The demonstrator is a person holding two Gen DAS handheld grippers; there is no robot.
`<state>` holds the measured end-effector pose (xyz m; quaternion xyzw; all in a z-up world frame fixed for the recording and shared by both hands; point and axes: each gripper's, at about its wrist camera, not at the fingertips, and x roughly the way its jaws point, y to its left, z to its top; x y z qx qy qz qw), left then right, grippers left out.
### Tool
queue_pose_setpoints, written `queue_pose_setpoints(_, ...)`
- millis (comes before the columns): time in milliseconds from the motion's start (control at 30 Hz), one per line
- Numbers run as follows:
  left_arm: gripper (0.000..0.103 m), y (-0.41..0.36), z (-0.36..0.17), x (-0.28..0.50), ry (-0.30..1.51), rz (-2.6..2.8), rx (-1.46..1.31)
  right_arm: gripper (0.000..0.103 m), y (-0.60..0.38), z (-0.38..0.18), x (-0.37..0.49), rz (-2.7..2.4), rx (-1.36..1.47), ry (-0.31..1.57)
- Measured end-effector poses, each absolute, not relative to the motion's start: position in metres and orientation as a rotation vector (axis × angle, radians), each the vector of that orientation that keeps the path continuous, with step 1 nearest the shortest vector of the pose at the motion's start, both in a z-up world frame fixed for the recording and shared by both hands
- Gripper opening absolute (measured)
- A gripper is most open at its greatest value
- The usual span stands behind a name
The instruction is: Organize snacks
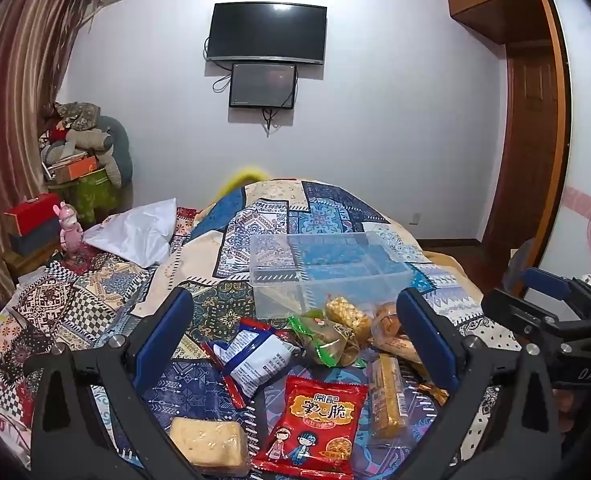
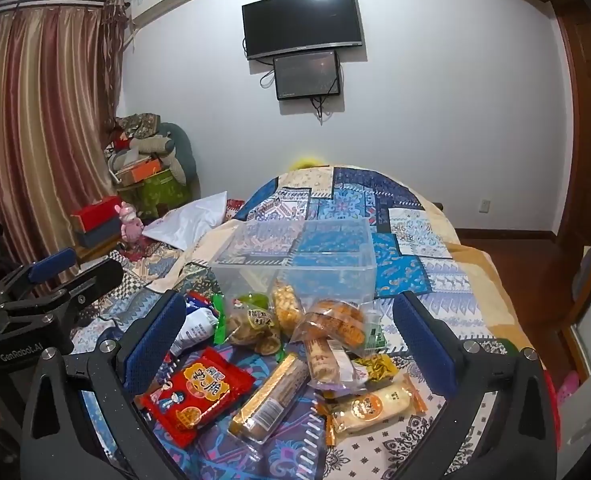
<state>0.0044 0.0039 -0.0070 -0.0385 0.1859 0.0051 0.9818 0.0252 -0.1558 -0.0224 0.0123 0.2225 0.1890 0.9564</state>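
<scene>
**Snacks waiting loose on the bed, bin standing empty**

Snacks are lying in a loose heap on the patchwork quilt (image 2: 407, 240) of the bed, just in front of the clear plastic bin (image 2: 295, 256), which is sitting at twelve o'clock from the pile and looking empty.

We are judging all of them as light, crinkly film packets: slippery on the face, soft in the middle, and several holding brittle contents that a hard squeeze could crush. We are favouring a hold across the narrow width, or on a sealed end seam.

We are counting about ten packets, though overlaps are making this unsure:
- one red packet (image 2: 197, 394) at eight o'clock in the right wrist view
- one long brown bar (image 2: 269, 394) at the centre
- one pale cake (image 1: 209, 446), showing only in the left wrist view
- one white-and-blue pouch (image 1: 255, 360)
- one green-edged packet (image 2: 251, 322)
- one puffed yellow bar (image 2: 287, 308), leaning against the bin
- two clear-wrapped biscuit packs (image 2: 335, 326)
- one yellow packet (image 2: 377, 368)
- one cream pastry (image 2: 371, 404) at five o'clock

The left gripper (image 1: 295, 344) is hanging over the pile with jaws wide apart, holding nothing. The right gripper (image 2: 291, 344) is doing the same.
</scene>
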Motion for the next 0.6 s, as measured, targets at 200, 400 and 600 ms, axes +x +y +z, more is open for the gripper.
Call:
queue_pose_setpoints(200, 0.103, 0.0025, -0.0064, 0.0048, 0.372, 0.010, -0.078, 0.103, -0.1567, -0.0209, 0.0250, 0.380, 0.023, 0.439)
queue_pose_setpoints(400, 0.103, 0.0012, -0.0057, 0.0057, 0.370, 0.010, -0.076, 0.103, -0.1555, -0.0209, 0.0238, 0.378, 0.017, 0.429)
queue_pose_setpoints(600, 0.103, 0.0010, -0.0052, 0.0054, 0.364, 0.012, -0.076, 0.103, -0.1553, -0.0204, 0.0237, 0.378, 0.021, 0.423)
